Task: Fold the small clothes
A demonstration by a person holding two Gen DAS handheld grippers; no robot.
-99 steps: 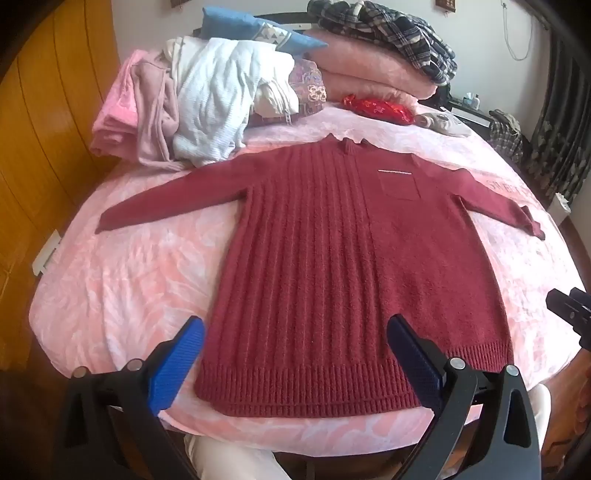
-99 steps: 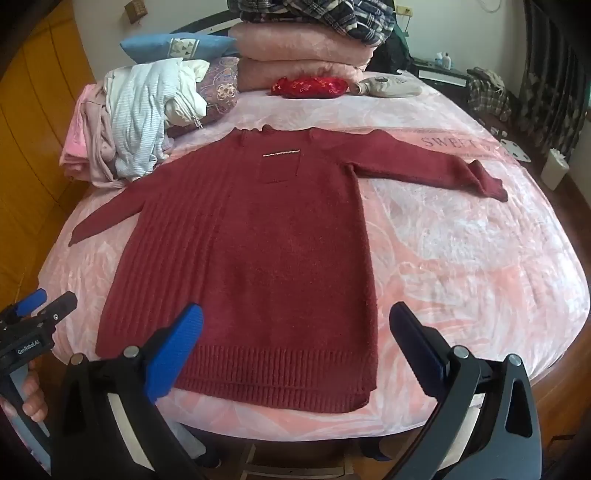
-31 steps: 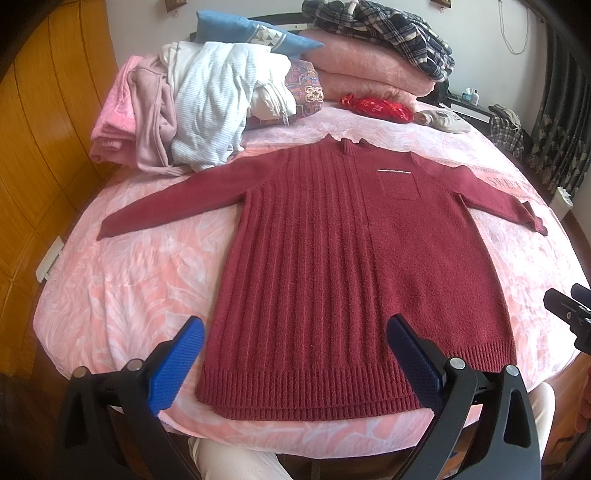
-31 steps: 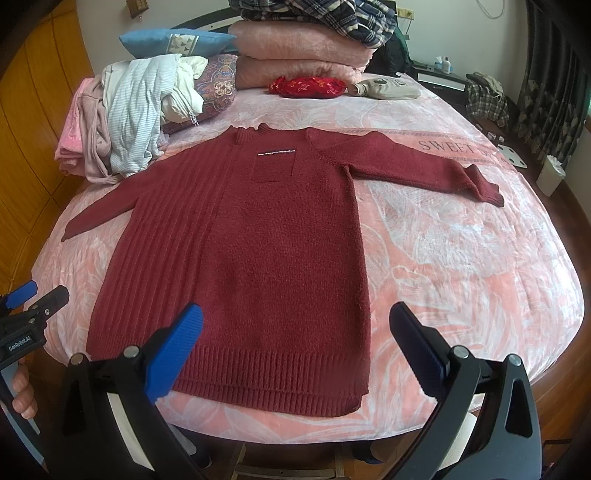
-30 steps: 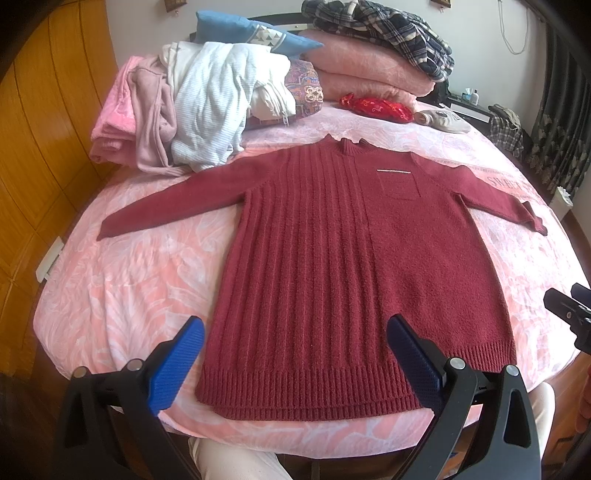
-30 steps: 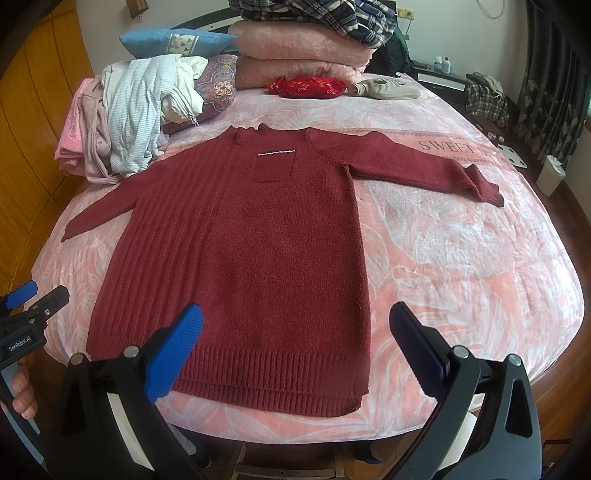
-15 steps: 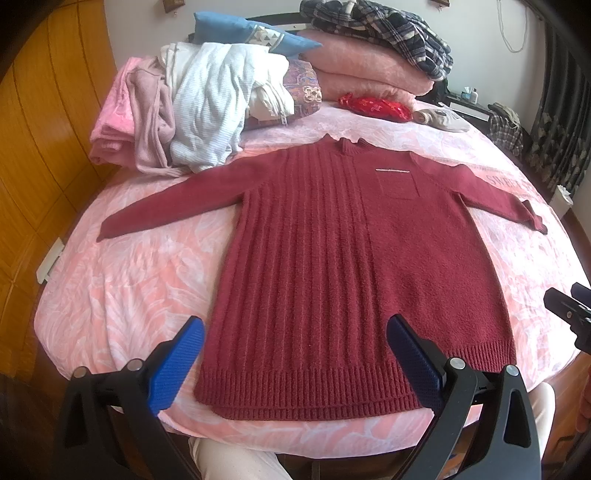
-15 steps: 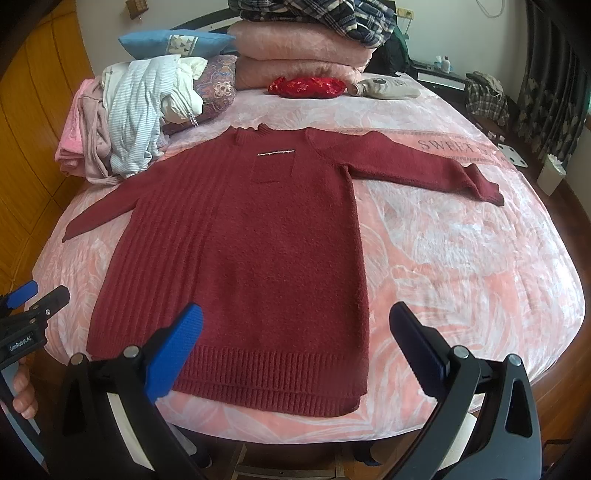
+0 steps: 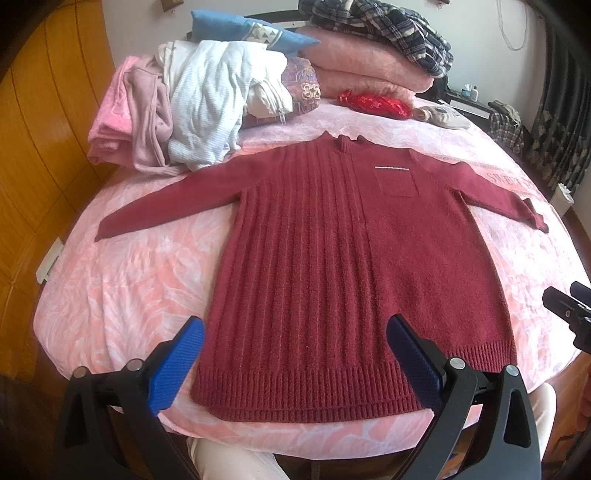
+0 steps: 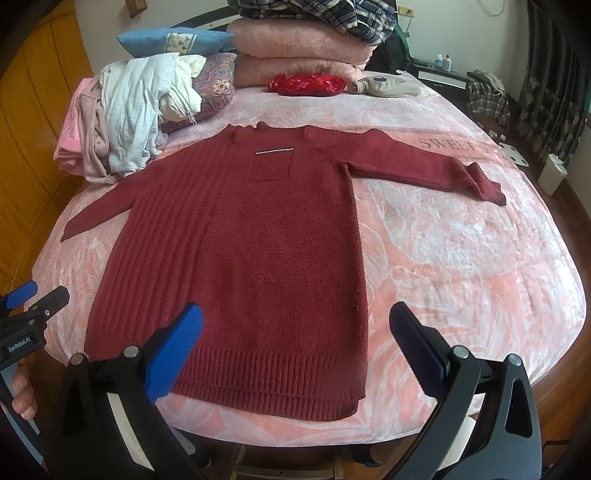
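Compared with the frames from 3.3 s ago, little has changed: the sweater (image 9: pixel 354 266) lies in the same flat, face-up position, and both cameras have shifted only slightly, so the far end of the bed sits a touch lower in view. Neither gripper has made contact with the garment in any frame.

The left gripper (image 9: pixel 295 362) hangs over the ribbed hem, fingers spread wide and empty. The right gripper (image 10: pixel 295 347) hangs over the hem's right corner, fingers likewise spread wide with nothing between them. In the right view, a hand (image 10: pixel 22 391) grips the left tool's handle at the lower left edge.

The sweater is dark red, spread in the middle of the bed (image 10: pixel 461 266), collar away from the person, both sleeves out to the sides, a chest pocket (image 10: pixel 271 166) with a pale trim line. The hem lies just inside the near edge.

The bed carries a pink patterned cover. At its far end: a heap of clothes (image 9: pixel 192 122) at left, a blue pillow (image 9: pixel 243 33), folded pink blankets (image 9: pixel 369 70) topped by a plaid garment (image 9: pixel 384 26), and a red pouch (image 9: pixel 373 105). Wood panelling (image 9: pixel 40 155) runs along the left; curtains (image 10: pixel 554 99) hang at right.
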